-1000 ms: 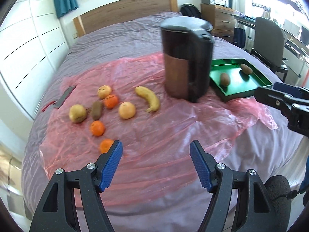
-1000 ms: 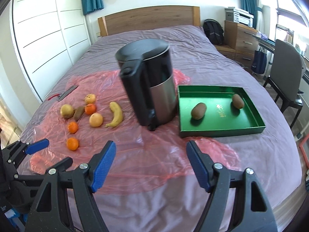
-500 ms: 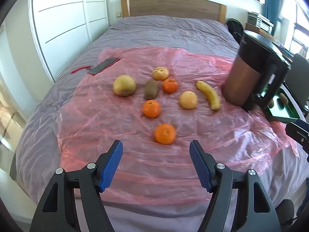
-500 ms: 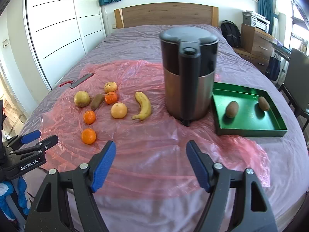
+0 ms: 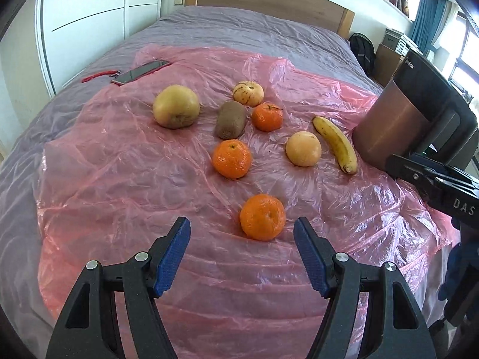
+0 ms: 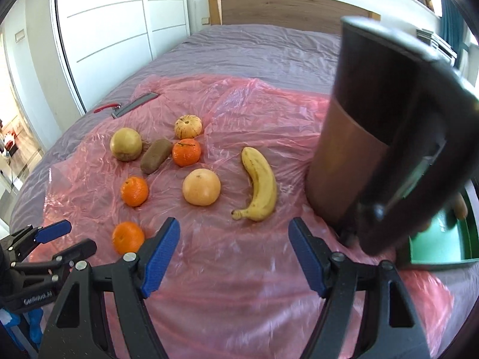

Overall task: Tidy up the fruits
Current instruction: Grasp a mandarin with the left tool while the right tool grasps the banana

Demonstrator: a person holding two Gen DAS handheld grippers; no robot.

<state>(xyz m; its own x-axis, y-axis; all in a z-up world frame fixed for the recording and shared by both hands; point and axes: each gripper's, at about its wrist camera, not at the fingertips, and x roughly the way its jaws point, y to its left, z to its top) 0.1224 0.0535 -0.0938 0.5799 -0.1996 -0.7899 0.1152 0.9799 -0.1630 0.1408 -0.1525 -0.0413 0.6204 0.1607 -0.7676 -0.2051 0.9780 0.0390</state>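
My left tongs have swung in, spread wide and empty, just short of the nearest round orange mandarin on the crinkled pink plastic sheet. Right tongs gape empty too, closer now toward the yellow banana; I reckon picking starts.

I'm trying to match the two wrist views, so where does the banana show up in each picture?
Left wrist view: the banana lies right of centre, slanting down toward the kettle.
Right wrist view: the banana lies just right of centre, curved, left of the kettle.
Shared landmark: the pale round fruit lying just left of the banana in both views.
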